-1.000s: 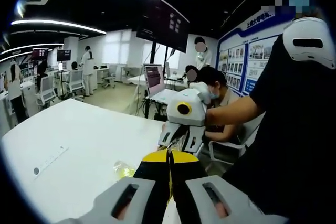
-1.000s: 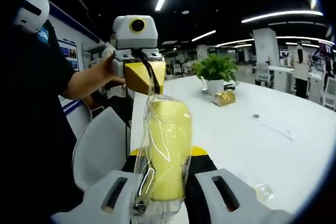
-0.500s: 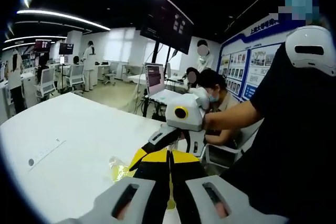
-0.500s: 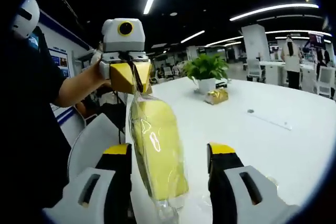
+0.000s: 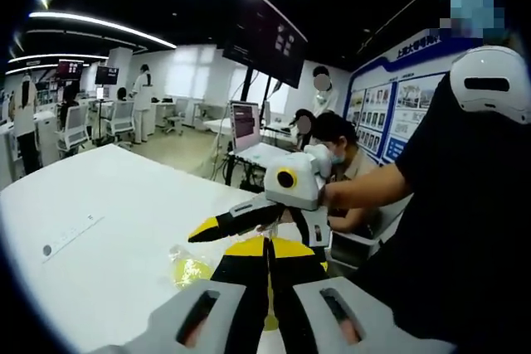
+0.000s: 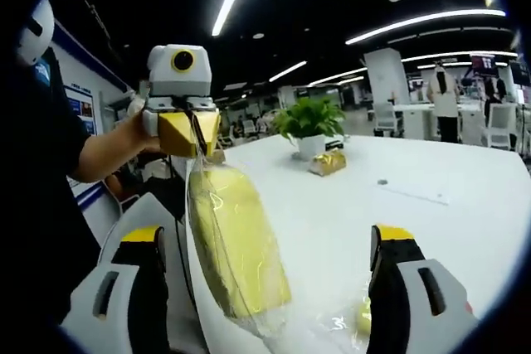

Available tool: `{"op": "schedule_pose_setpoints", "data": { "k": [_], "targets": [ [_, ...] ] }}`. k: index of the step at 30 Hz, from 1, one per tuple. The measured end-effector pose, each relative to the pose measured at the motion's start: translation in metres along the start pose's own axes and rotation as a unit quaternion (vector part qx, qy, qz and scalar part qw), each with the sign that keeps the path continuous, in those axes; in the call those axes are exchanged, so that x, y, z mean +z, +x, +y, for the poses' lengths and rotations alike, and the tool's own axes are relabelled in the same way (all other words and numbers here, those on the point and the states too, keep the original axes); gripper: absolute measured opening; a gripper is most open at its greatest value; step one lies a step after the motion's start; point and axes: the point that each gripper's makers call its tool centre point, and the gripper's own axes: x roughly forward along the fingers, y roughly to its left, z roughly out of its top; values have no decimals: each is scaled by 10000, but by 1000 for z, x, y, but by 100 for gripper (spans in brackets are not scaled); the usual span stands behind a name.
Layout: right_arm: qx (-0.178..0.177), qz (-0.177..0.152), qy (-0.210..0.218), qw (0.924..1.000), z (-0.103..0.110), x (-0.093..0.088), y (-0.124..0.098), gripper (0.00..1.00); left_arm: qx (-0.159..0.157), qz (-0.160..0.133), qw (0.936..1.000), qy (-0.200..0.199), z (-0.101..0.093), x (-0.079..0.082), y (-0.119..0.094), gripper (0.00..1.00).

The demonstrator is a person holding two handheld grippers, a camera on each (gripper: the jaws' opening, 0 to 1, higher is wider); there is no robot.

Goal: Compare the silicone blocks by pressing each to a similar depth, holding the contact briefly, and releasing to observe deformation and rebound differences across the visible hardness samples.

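In the right gripper view, the right tongs [image 6: 274, 246] rise from the bottom of the frame spread wide, with grey housings, black arms and yellow tips, and nothing touches either arm. Between them, left of centre, hangs a smooth, rounded yellow silicone block in a clear crinkled plastic bag [image 6: 236, 250]; glossy highlights run down the film. The neck of the bag is pinched at the upper left of the frame by the left tongs [image 6: 192, 132], whose yellow tips are clamped together on the plastic under a white housing held by a person's hand [image 6: 137, 109]. At the lower right, beside the right arm, a small yellow piece in loose clear film [image 6: 358, 318] lies on the matt white tabletop [image 6: 465, 205]. Further back at centre stand a leafy green plant in a white pot [image 6: 309, 122] and a shiny gold wrapped box [image 6: 328, 162].

In the left gripper view, the left tongs [image 5: 267, 246] at the bottom centre are squeezed tight. Just beyond, at centre, the right tongs [image 5: 249, 221] show splayed apart. A small yellow lump in clear wrap [image 5: 189, 267] rests on the tabletop [image 5: 99, 230] at lower left. A laptop [image 5: 245, 122] stands at upper centre, far back.
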Motion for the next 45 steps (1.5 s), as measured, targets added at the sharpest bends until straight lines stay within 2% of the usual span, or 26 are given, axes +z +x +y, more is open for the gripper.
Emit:
{"op": "schedule_pose_setpoints", "data": {
  "k": [3,6,9,13,20,23,33,37,39,42,45],
  "targets": [
    [-74,-72,57,9999,-3,4,-1,96,60,-13,10000,-30,1,-1,-1,0],
    [-155,-182,-108,9997,-5,11,-5,96,102,-50,9999,-74,3,-2,-4,0],
    [-274,-108,-249,9993,-10,12,-11,96,165,-49,9998,-109,5,-4,-6,0],
    [-282,-131,-339,9989,-11,18,-21,88,249,-84,9993,-253,10,-7,-9,0],
    [-498,-128,-396,9979,-17,28,-44,87,313,-68,9988,-364,13,-15,-10,0],
    [-759,-53,-578,9954,-24,26,-59,88,427,-101,9979,-470,19,-19,-12,0],
    [-1145,87,-444,9924,-28,5,-99,81,769,-117,9941,-751,40,-28,-16,0],
    [-1219,37,-424,9916,-24,1,-109,79,801,-106,9933,-827,41,-29,-16,0],
    [-1242,97,-419,9913,-22,-5,-116,76,790,-104,9935,-819,41,-28,-16,0],
    [-1397,216,-303,9895,-22,-19,-130,80,760,-114,9938,-807,40,-28,-15,0],
    [-1438,365,-20,9889,-18,-35,-141,75,746,-130,9938,-818,40,-28,-14,0]
  ]
}}
